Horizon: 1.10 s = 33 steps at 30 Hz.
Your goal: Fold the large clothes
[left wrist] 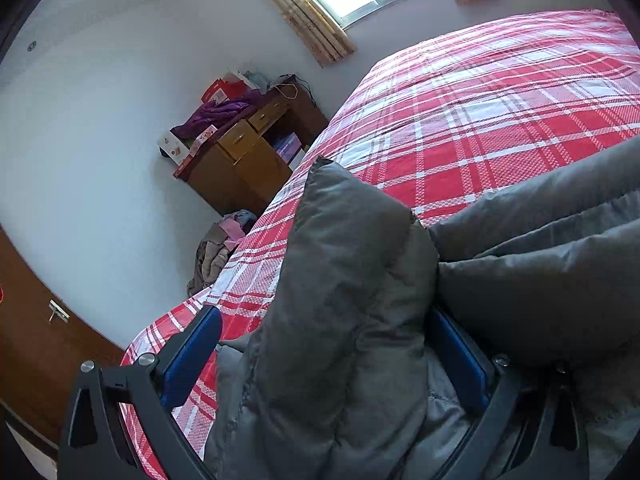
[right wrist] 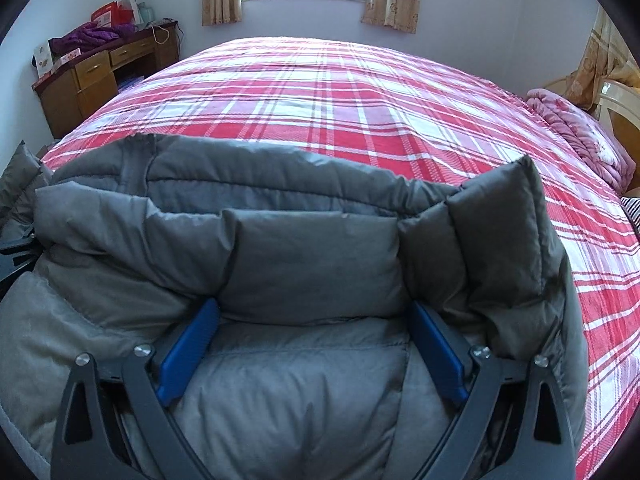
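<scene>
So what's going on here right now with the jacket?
A person is working a grey puffer jacket on a bed with a red plaid cover, one tool in each hand. The left tool and the right tool both stand wide open with jacket fabric bunched between their blue pads, not visibly clamped. The jacket is partly folded near the bed's front edge.

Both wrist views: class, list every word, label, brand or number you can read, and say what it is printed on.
No text can be read in either view.
Red boxes on the wooden desk: print too small and blurred.
White carton at the desk's near end: pictures and marks, unreadable.
Grey padded jacket and plaid bedspread: no lettering visible.
</scene>
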### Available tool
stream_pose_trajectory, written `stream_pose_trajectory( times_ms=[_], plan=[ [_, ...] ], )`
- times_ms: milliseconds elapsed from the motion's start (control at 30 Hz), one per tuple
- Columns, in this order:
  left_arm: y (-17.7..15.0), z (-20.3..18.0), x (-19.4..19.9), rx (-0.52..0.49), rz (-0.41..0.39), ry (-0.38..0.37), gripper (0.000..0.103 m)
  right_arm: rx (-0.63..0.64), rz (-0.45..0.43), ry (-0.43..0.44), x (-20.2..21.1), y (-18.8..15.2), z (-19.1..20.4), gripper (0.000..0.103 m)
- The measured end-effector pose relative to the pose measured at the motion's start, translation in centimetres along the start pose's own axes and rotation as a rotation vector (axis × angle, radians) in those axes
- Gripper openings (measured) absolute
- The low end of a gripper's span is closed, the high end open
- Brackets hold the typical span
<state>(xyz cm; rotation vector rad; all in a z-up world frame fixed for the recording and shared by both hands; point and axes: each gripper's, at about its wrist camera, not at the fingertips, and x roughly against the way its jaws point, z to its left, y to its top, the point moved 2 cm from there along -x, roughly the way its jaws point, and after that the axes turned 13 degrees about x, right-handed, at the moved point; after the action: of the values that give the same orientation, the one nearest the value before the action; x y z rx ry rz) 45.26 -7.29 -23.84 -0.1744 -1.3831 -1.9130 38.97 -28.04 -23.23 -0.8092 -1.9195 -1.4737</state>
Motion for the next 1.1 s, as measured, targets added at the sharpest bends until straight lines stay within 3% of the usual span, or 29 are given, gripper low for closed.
stream_pose_trajectory(
  times_ms=[167, 267, 333, 400, 500, 567, 667, 767, 833, 1100],
  plan=[
    [0.6, 0.8, 0.0, 0.009, 0.043, -0.065, 0.102, 0.008, 0.003, -0.013, 0.0, 0.1, 0.2, 0.097],
    [1.9, 4.0, 2.2, 0.108, 0.089, -0.127, 0.102, 0.025, 0.016, -0.018, 0.2, 0.3, 0.3, 0.098],
    [2.7, 5.9, 5.4, 0.183, 0.048, -0.202, 0.102, 0.031, 0.003, -0.026, 1.9, 0.1, 0.1, 0.097],
    [3.0, 6.6, 8.9, 0.213, 0.0, -0.298, 0.102, 0.008, -0.071, -0.037, 4.9, -0.3, -0.1, 0.097],
    [1.9, 4.1, 12.9, 0.152, -0.047, -0.41, 0.102, -0.041, -0.166, -0.065, 8.9, -1.6, -1.2, 0.097],
    [0.3, 1.6, 13.6, 0.079, -0.05, -0.426, 0.102, -0.102, -0.168, -0.101, 10.1, -3.0, -2.7, 0.097],
    [-2.4, -1.7, 12.7, 0.002, -0.017, -0.387, 0.102, -0.118, -0.106, -0.113, 9.1, -5.1, -3.6, 0.097],
    [-3.3, -2.1, 12.2, 0.03, -0.045, -0.389, 0.102, -0.114, -0.054, -0.133, 7.2, -7.6, -3.9, 0.097],
    [-3.3, -2.3, 11.4, 0.045, -0.014, -0.405, 0.102, -0.131, -0.068, -0.112, 6.9, -8.2, -4.0, 0.097],
    [-3.4, -3.6, 10.0, 0.032, 0.029, -0.394, 0.102, -0.121, -0.036, -0.108, 6.3, -8.3, -4.0, 0.099]
  ],
)
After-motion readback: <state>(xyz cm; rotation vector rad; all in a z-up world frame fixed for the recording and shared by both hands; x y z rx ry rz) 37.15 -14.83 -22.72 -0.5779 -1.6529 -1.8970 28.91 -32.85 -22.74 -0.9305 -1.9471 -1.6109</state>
